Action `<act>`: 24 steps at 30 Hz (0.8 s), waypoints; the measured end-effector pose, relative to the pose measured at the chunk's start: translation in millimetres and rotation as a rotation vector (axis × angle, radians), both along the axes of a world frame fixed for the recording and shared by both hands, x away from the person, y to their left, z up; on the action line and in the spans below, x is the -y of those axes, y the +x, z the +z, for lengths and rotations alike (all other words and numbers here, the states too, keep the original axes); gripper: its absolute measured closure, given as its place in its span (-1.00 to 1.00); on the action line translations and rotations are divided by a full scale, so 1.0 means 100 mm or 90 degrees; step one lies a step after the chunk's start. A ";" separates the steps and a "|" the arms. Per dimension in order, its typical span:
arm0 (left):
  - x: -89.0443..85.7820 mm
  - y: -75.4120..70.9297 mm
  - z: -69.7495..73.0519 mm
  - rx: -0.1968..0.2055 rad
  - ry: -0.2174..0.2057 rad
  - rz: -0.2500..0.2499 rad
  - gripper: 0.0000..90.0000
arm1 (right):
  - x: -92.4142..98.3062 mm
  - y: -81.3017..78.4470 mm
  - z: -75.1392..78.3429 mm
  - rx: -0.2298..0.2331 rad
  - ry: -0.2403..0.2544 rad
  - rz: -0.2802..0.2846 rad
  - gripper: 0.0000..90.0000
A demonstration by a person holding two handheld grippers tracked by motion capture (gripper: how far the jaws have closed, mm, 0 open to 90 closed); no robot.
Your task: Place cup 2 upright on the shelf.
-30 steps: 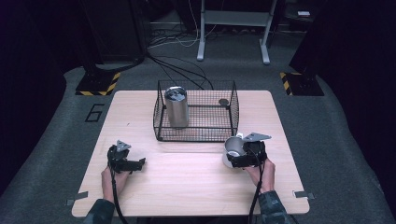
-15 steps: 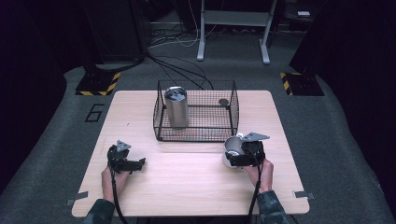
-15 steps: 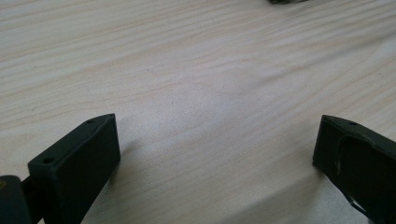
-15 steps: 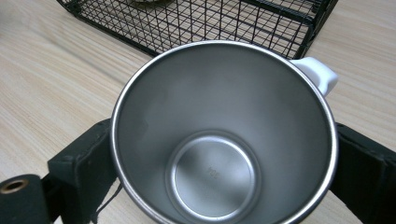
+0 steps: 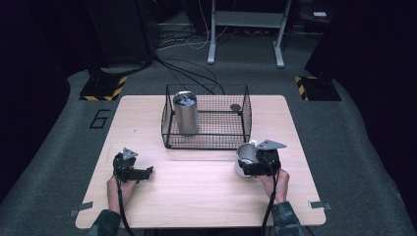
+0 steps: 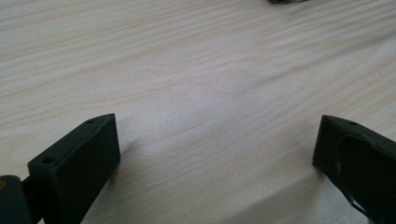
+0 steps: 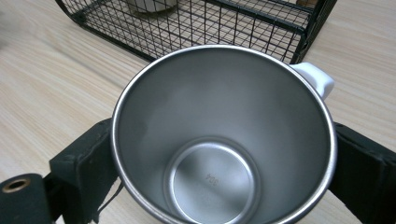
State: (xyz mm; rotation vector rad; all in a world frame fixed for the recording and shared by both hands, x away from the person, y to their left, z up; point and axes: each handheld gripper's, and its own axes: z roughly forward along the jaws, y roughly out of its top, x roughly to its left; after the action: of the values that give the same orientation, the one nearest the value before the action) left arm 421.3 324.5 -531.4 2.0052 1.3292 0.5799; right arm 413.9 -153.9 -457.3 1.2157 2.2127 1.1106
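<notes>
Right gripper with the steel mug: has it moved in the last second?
No. The right gripper holds the steel mug at the same spot off the wire basket's front right corner.

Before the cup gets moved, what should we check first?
1. Right gripper on the steel cup: a jaw on each side. Ok.
2. Cup empty: bare inside. Ok.
3. Grip firm enough to lift: cannot tell.
4. Wire basket has room: the right half holds just a small dark thing; the tall steel canister stands at the left. Ok.
5. Left gripper out of the way: open over bare table. Ok.
</notes>
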 end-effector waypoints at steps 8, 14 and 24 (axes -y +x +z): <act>0.00 0.00 0.00 0.000 0.002 -0.001 -0.99 | 0.04 -0.03 0.07 -0.006 -0.001 0.011 -0.87; 0.00 0.01 0.00 0.003 0.001 -0.001 -0.99 | 0.03 -0.05 0.14 -0.006 -0.005 0.020 -0.87; 0.01 0.01 0.00 0.001 -0.001 -0.005 -0.99 | 0.01 -0.07 0.27 -0.004 0.004 0.038 -0.87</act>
State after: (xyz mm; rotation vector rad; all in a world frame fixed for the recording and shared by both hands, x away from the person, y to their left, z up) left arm 422.3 323.6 -531.5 2.0081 1.3194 0.5772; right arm 407.3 -154.8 -430.0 1.1640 2.2645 1.1379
